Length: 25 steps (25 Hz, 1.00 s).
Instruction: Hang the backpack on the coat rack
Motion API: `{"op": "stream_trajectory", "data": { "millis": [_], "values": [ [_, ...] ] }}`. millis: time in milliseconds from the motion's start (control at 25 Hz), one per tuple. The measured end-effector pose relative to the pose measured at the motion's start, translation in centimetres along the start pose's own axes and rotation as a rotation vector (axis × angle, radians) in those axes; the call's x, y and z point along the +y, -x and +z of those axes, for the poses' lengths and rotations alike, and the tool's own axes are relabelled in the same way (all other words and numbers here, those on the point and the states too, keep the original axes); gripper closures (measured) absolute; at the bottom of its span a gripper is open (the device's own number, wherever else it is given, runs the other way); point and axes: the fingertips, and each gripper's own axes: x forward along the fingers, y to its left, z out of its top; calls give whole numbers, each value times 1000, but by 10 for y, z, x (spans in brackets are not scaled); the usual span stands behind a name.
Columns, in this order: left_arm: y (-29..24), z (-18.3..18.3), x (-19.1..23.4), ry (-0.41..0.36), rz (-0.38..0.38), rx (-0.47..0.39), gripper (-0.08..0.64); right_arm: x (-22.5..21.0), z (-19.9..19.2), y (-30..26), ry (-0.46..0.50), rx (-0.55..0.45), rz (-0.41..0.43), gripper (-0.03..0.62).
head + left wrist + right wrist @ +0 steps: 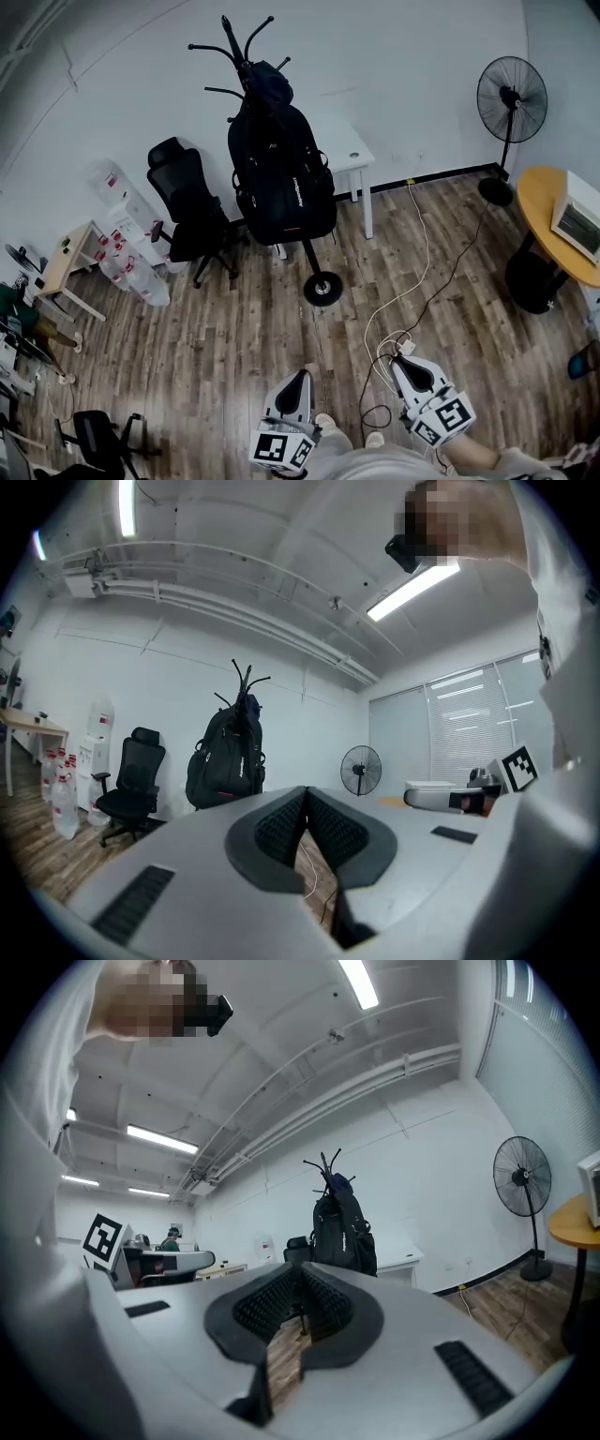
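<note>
A black backpack [281, 178] hangs by its top from a black coat rack [246, 52] that stands on a round base by the white wall. It also shows far ahead in the left gripper view, backpack [225, 761], and in the right gripper view, backpack [345, 1232]. My left gripper [298, 377] and right gripper [403, 362] are low in the head view, close to my body and well apart from the rack. Both point level toward it. The left gripper [306, 794] is shut with nothing in it. The right gripper [298, 1274] is likewise shut and empty.
A black office chair [192, 211] stands left of the rack, a white table [354, 155] behind it. Cables [403, 300] trail over the wood floor between me and the rack. A standing fan [511, 98] and a round yellow table [553, 220] are at the right. Water bottles [131, 267] sit at the left.
</note>
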Motion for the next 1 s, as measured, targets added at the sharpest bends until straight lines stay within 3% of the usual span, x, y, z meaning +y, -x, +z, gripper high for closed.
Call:
{"op": "stream_trajectory", "data": {
  "millis": [400, 640, 1000],
  "values": [
    [5, 2, -3, -14, -8, -5, 551, 6, -7, 11, -46, -7, -13, 568],
    [7, -7, 8, 12, 11, -3, 551, 8, -23, 8, -82, 105, -83, 577],
    [4, -2, 3, 14, -6, -19, 551, 14, -21, 7, -47, 112, -77, 578]
  ]
}}
